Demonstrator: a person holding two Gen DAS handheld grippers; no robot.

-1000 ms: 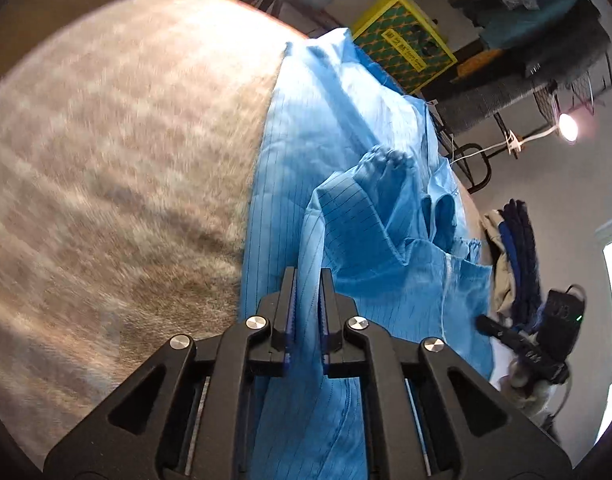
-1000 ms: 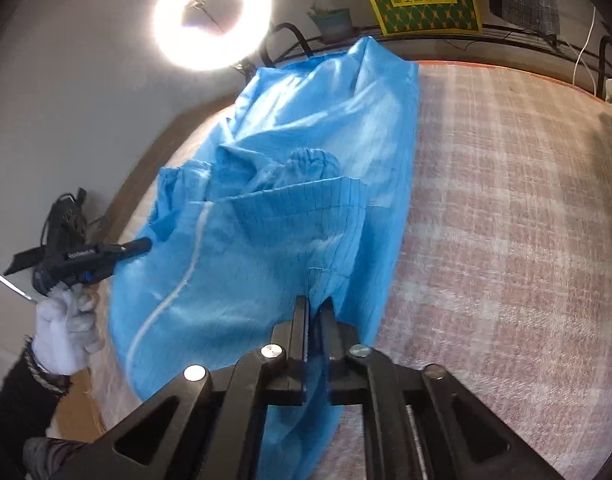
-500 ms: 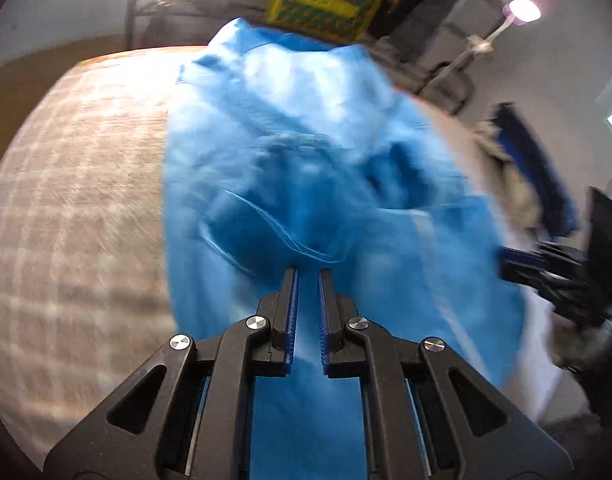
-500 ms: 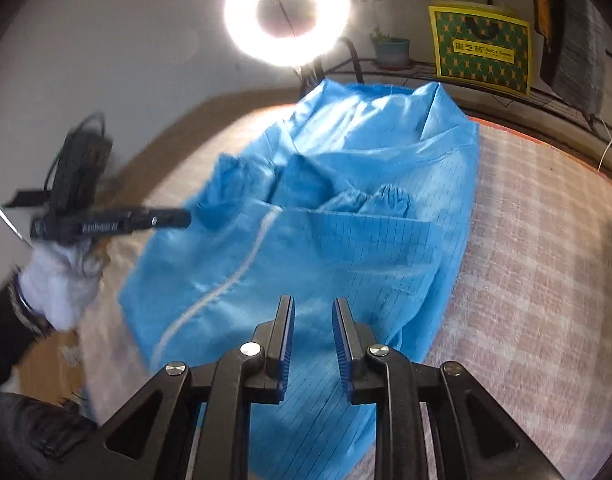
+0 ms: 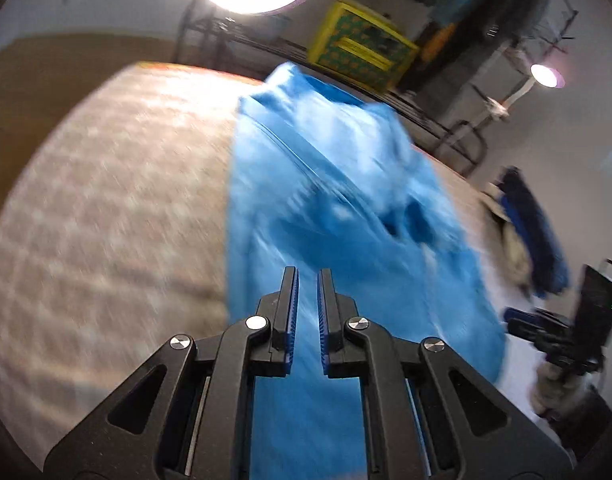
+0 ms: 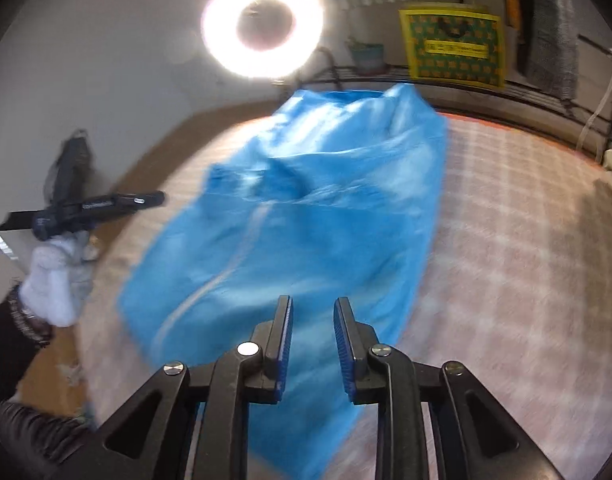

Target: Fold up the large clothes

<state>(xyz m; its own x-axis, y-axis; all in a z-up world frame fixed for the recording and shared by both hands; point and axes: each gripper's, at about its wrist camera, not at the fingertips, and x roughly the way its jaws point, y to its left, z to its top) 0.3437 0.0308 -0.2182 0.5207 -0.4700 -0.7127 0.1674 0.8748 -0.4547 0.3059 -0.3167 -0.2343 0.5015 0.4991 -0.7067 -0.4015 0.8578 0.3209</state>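
Blue coverall fabric [image 6: 306, 208] lies in a long strip down the middle of the checked mat [image 6: 526, 248], running from the six o'clock edge of both views up towards twelve o'clock, where the ring light [image 6: 262, 20] glares above it. A second ago we had a raised fold of it pinched in both claws; now that fold is laid down over the body of the garment, and the cuff and white zip line lie flat on top. We judge one fold finished and the cloth narrower.

Our left hand [image 6: 54, 280], gloved in white, shows at nine o'clock in the right view, well clear of the cloth and lifted off it.

Our right gripper [image 6: 310, 320] has let go: its jaws are opening, with nothing between the pads, only cloth lying beneath. Our left gripper [image 5: 306, 288] has its jaws nearly together and empty, the cloth below rather than clamped.

Next, we judge, comes a fresh grasp for the crosswise fold; blur hides the hem.
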